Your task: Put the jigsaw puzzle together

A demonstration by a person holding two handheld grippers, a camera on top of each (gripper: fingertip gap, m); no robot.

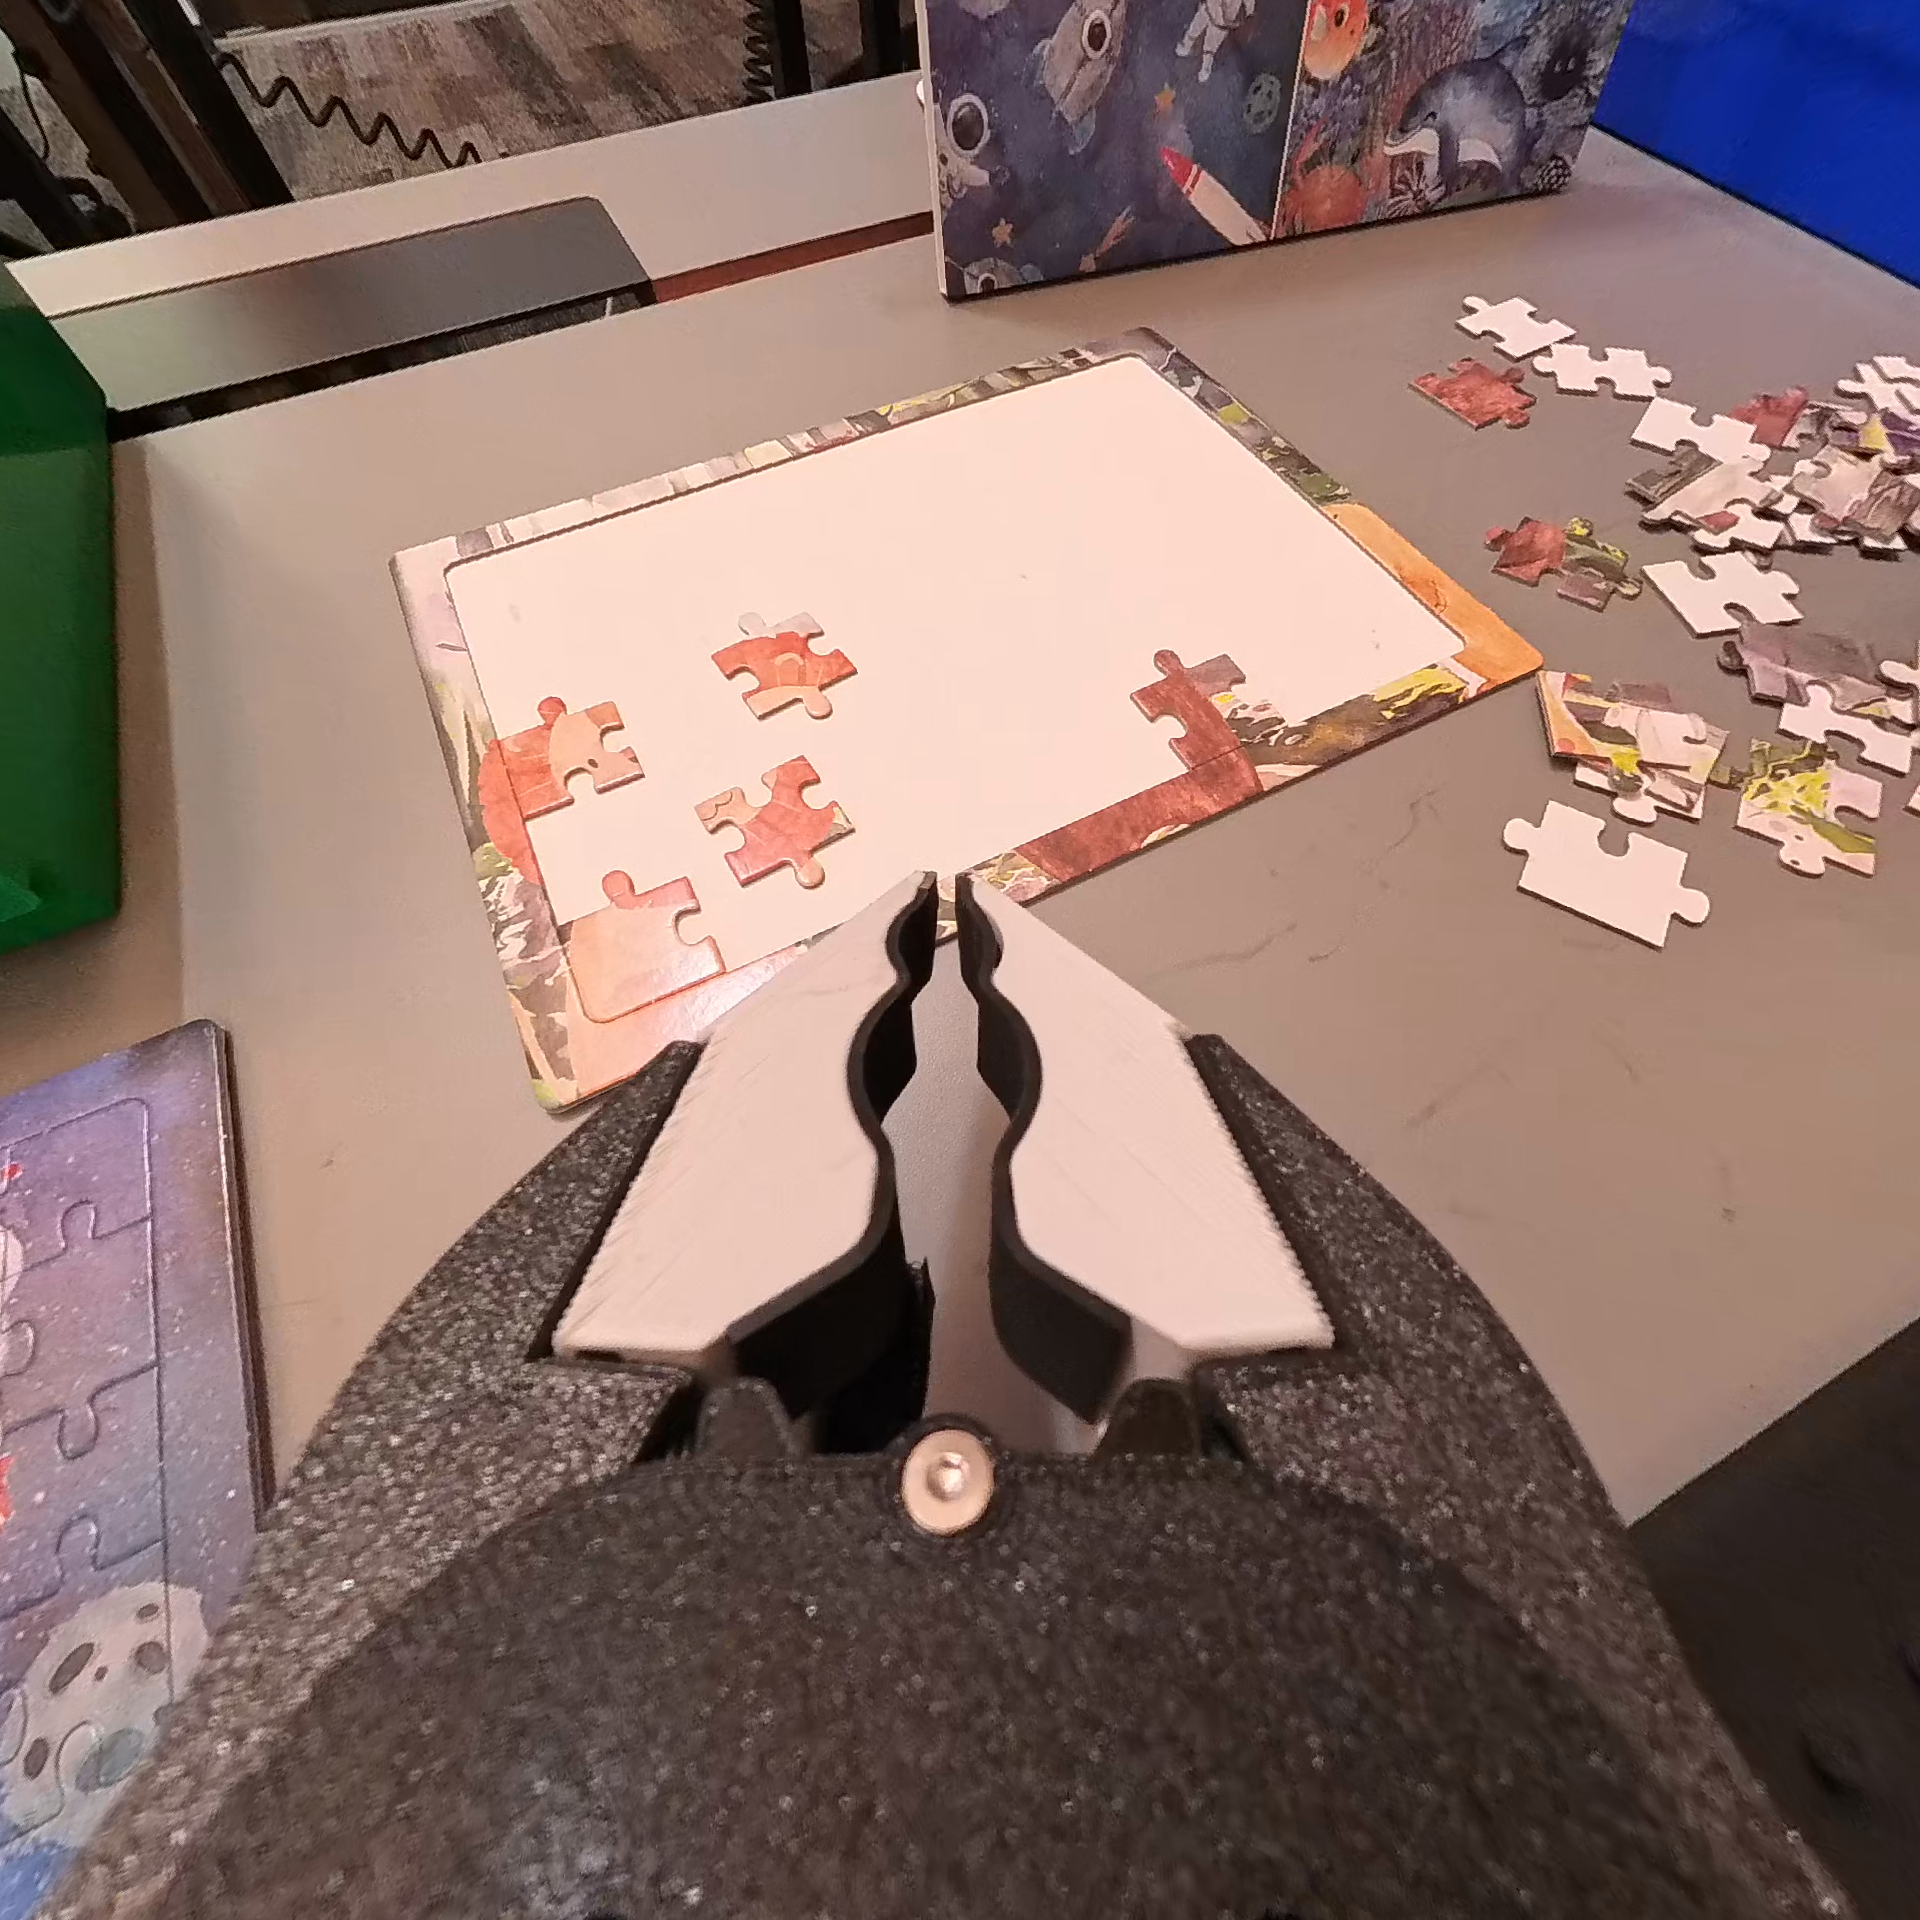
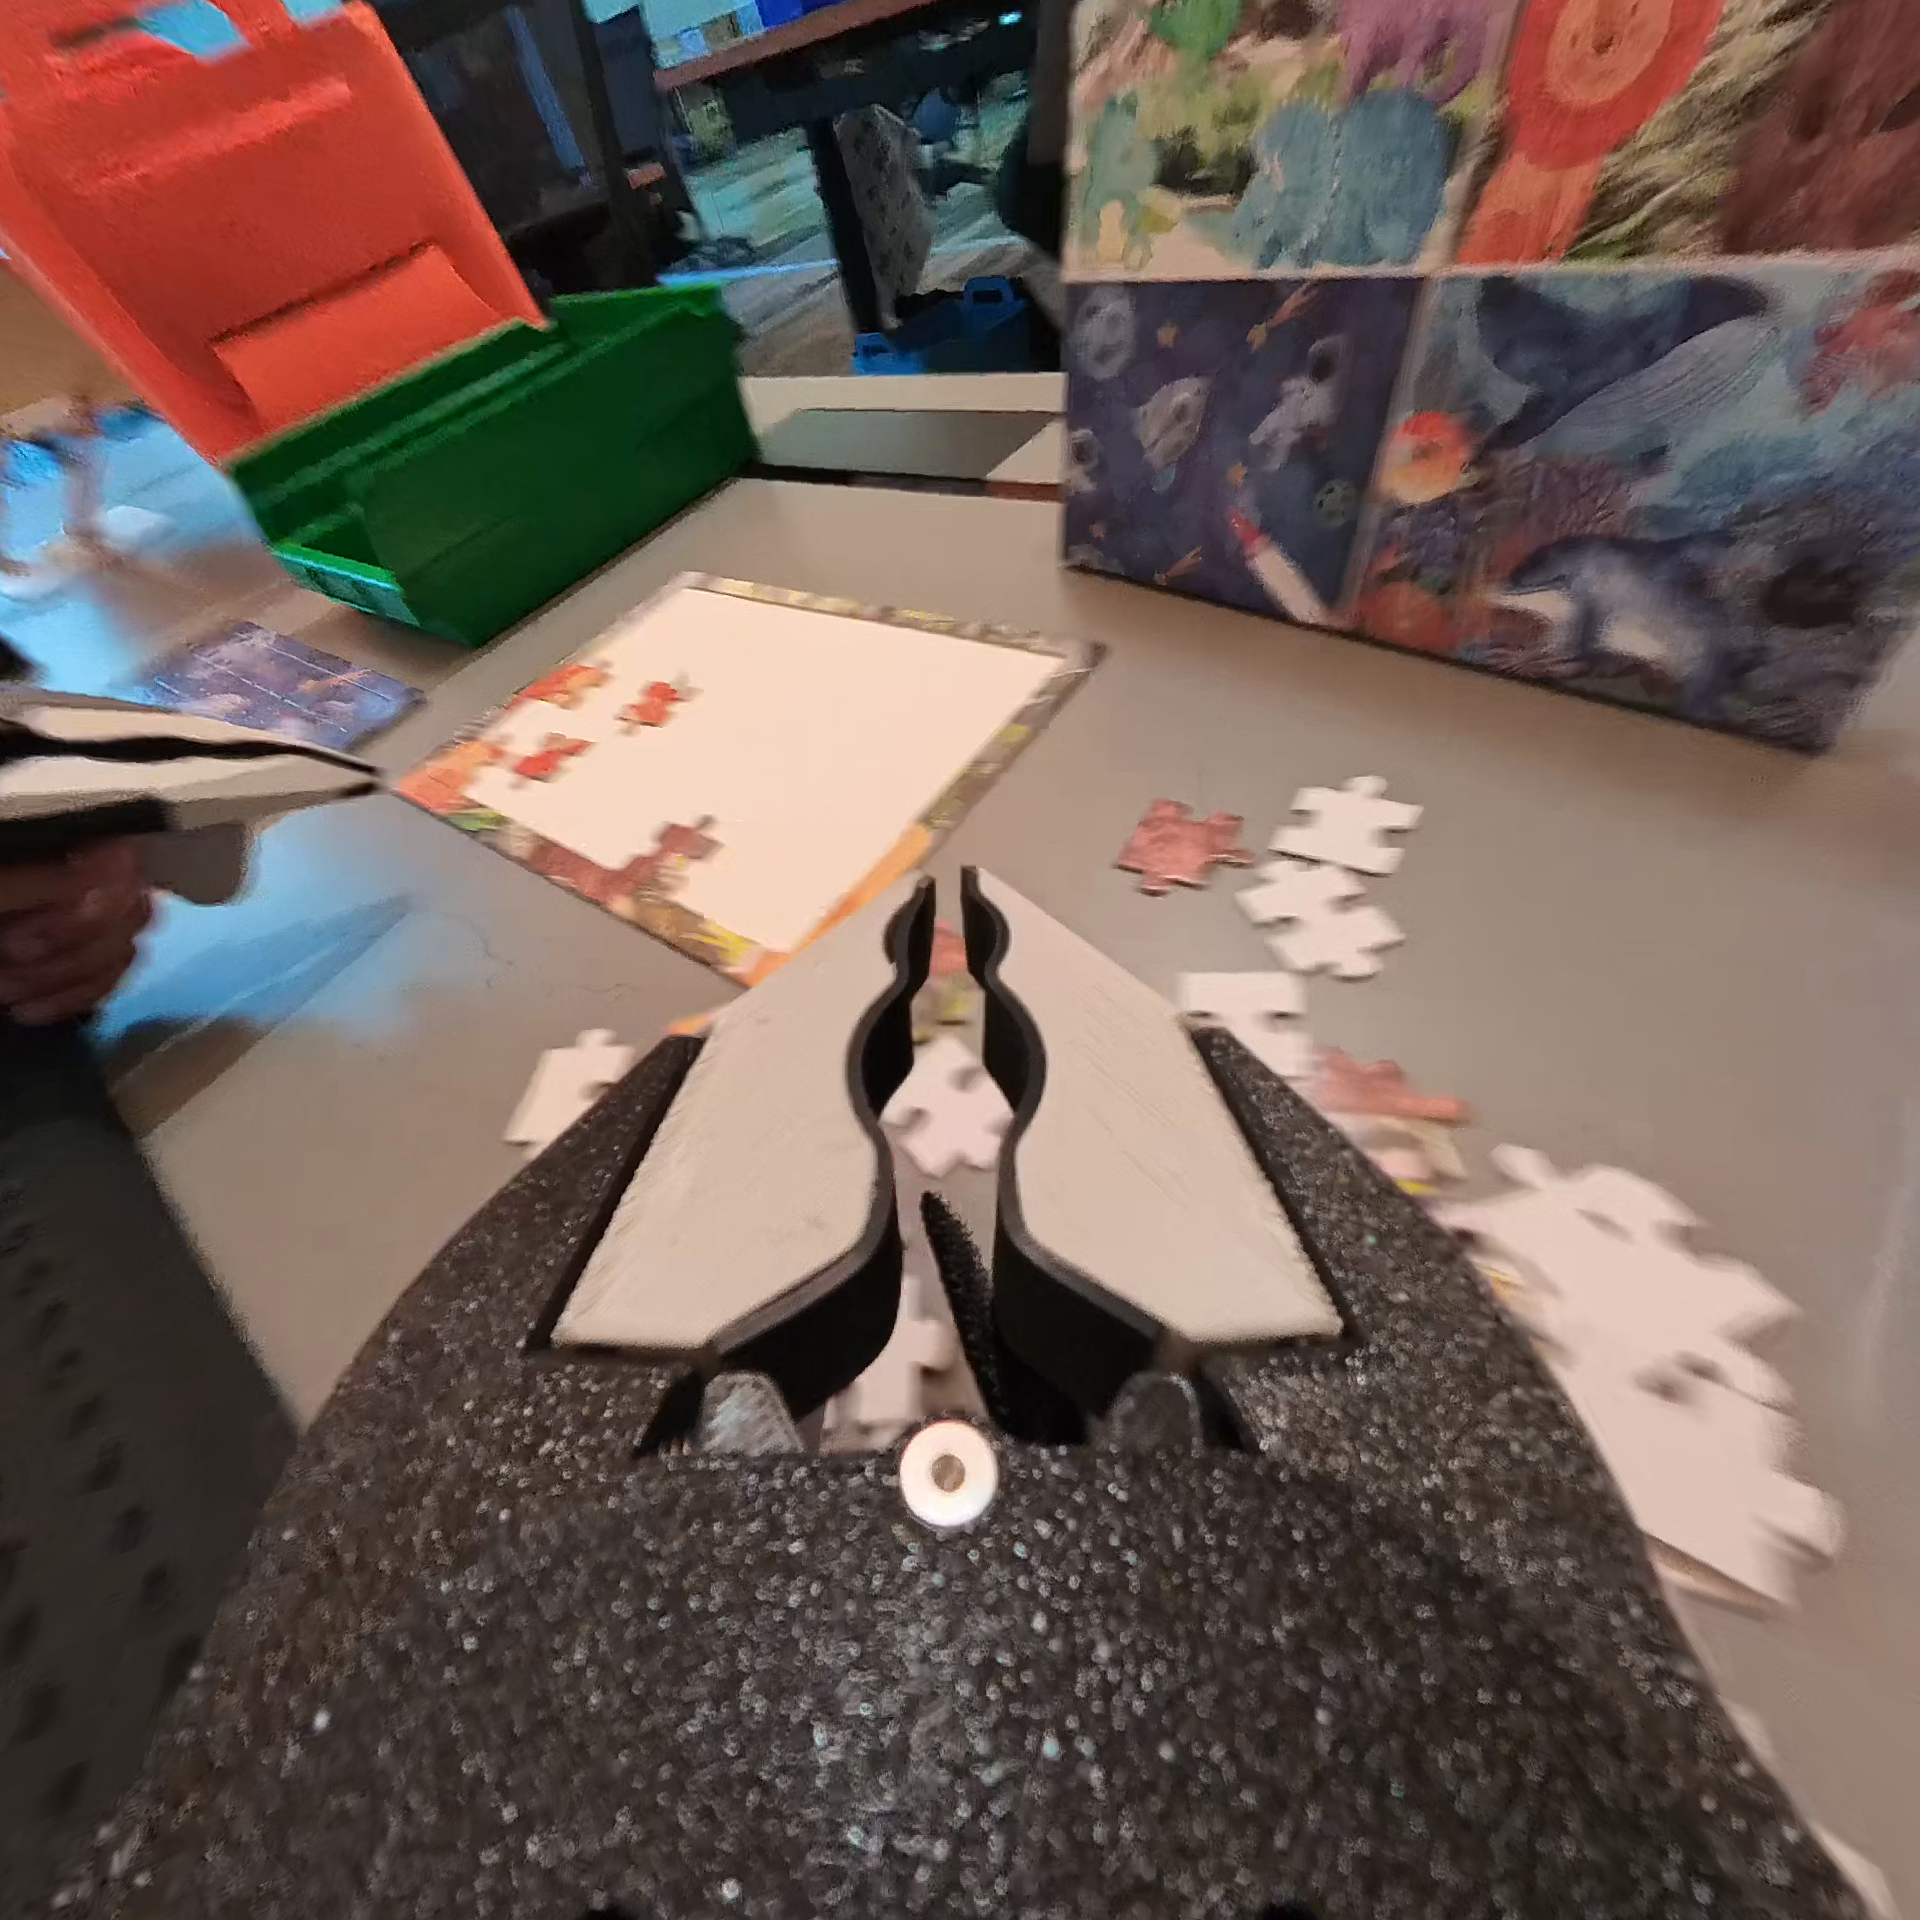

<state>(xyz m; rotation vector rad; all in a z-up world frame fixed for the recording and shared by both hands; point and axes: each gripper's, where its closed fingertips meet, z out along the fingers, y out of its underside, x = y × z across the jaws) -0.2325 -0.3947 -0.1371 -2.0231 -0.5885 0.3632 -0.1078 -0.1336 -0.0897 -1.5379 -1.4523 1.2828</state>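
Hovering low over a grey table, the left gripper points at the near edge of the puzzle tray, its jaws nearly together with only a sliver between the tips and nothing held. Five reddish pieces lie inside the tray's white bed, one set against the near border. The right gripper (blurred in its own view) hangs above the loose pieces just beside the tray, many face-down, its jaws likewise nearly closed and empty. Beyond stand an illustrated puzzle box and a green bin.
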